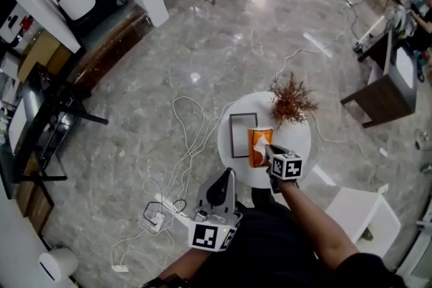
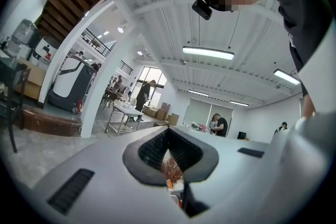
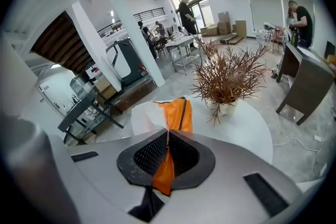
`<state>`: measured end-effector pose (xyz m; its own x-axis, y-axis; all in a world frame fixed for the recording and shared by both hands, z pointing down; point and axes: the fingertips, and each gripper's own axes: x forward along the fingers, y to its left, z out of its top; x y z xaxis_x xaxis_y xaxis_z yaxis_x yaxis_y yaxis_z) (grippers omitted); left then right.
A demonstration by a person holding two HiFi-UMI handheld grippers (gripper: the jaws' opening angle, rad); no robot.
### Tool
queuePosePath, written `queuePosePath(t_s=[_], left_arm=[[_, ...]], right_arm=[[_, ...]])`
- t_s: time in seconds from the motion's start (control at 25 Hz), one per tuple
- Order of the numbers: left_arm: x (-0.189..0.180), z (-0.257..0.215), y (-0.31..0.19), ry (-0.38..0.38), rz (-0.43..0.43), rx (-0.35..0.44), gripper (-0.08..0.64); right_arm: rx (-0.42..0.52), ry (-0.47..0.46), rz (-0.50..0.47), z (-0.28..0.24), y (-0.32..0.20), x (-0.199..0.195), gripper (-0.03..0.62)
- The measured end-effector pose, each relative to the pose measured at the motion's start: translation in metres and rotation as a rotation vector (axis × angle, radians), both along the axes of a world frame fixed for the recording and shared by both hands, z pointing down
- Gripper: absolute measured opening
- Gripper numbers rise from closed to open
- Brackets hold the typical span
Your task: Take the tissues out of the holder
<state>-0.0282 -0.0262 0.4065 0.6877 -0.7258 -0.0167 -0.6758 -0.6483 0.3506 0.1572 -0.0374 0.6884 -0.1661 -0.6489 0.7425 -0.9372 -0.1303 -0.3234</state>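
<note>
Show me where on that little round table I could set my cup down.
Best bare patch: the right side of the round table, between the dried plant and the rim. A smaller strip lies beyond the dark frame. The middle and near edge are crowded: the orange tissue holder with the right tongs shut on it.

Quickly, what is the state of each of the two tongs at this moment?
Left tongs: closed, nothing between them.
Right tongs: closed on the orange tissue holder.
</note>
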Motion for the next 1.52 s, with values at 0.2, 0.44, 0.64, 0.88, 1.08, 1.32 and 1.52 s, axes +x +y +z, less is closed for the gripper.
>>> queuePosePath(t_s=[0.2,0.44,0.64,0.88,1.08,1.32,1.52], left_arm=[[0.028,-0.002,0.005,-0.021,-0.025,0.006,0.000],[0.064,0.005,0.012,-0.036,-0.023,-0.021,0.000],[0.085,0.002,0.010,-0.048,-0.040,0.004,0.000],[0.108,0.010,0.011,-0.061,-0.054,-0.005,-0.001],[0.119,0.006,0.003,-0.038,-0.091,-0.002,0.000],[0.133,0.010,0.010,-0.036,-0.125,-0.011,-0.001],[0.138,0.012,0.013,-0.045,-0.151,-0.016,0.000]], right_arm=[[-0.021,0.002,-0.060,0.008,0.011,0.014,0.017],[-0.038,-0.035,-0.064,0.013,0.017,0.031,0.017],[-0.056,-0.025,-0.115,0.019,0.020,0.040,0.017],[-0.067,-0.016,-0.171,0.028,0.024,0.057,0.017],[-0.091,-0.051,-0.180,0.035,0.024,0.065,0.017],[-0.118,-0.053,-0.239,0.044,0.036,0.073,0.017],[-0.137,-0.048,-0.272,0.055,0.042,0.079,0.017]])
